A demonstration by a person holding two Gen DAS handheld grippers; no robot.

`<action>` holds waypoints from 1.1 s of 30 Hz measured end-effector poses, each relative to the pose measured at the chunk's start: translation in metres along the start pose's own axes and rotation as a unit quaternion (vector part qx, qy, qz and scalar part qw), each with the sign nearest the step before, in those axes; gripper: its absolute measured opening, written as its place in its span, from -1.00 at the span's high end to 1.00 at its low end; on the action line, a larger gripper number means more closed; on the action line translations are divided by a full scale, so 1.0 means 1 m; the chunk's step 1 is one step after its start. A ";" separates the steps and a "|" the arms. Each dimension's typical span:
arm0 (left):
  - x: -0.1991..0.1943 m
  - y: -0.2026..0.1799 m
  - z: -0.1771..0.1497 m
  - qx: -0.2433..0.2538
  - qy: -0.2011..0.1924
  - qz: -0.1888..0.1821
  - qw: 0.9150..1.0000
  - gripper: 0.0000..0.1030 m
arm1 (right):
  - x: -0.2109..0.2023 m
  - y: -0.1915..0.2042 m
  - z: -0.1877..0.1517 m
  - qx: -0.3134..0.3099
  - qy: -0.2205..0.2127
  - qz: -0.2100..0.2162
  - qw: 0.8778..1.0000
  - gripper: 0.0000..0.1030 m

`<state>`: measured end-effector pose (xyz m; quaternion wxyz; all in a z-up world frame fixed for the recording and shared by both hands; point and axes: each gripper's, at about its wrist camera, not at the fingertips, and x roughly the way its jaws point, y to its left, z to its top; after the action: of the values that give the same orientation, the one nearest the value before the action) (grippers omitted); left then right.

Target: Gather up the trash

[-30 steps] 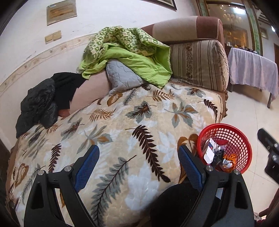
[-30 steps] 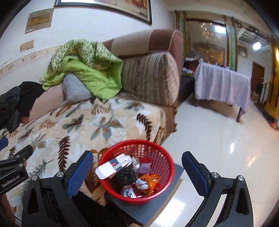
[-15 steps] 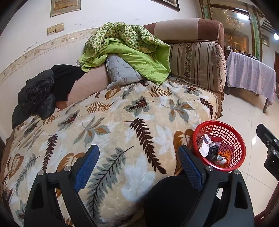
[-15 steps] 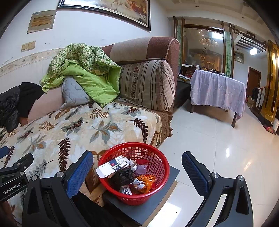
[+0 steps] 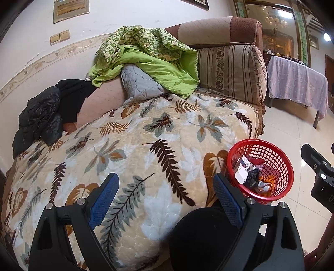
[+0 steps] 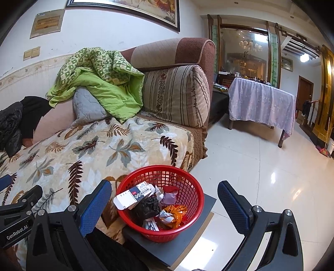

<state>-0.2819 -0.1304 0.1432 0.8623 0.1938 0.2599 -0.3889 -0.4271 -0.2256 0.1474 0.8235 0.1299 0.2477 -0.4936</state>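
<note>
A round red mesh basket (image 6: pixel 189 191) stands upright on a dark grey board (image 6: pixel 198 227), toward its left edge, just beside the sofa's front. Inside lies trash: a white carton (image 6: pixel 133 196) leaning over the left rim, a crumpled black bag (image 6: pixel 146 207), an orange wrapper (image 6: pixel 174 212), a purplish wrapper (image 6: pixel 168 197) and white crumpled paper (image 6: pixel 165 216).

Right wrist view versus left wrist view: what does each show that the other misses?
Only the right wrist view shows the grey board under the red basket, the framed painting and the doorway. Only the left shows the whole black jacket. Both show the basket of trash, leaf-print blanket, green quilt and draped table.
</note>
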 end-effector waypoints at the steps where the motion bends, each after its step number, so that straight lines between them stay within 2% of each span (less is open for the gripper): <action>1: 0.000 0.000 0.000 0.000 0.000 0.000 1.000 -0.76 | 0.000 0.000 0.000 0.000 0.000 0.000 1.000 -0.99; 33: -0.001 -0.008 -0.001 0.004 0.000 -0.003 1.000 -0.76 | 0.003 0.001 -0.001 -0.001 0.006 0.001 1.000 -0.99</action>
<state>-0.2890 -0.1348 0.1418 0.8603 0.1967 0.2587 -0.3927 -0.4249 -0.2269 0.1445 0.8226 0.1319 0.2530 -0.4919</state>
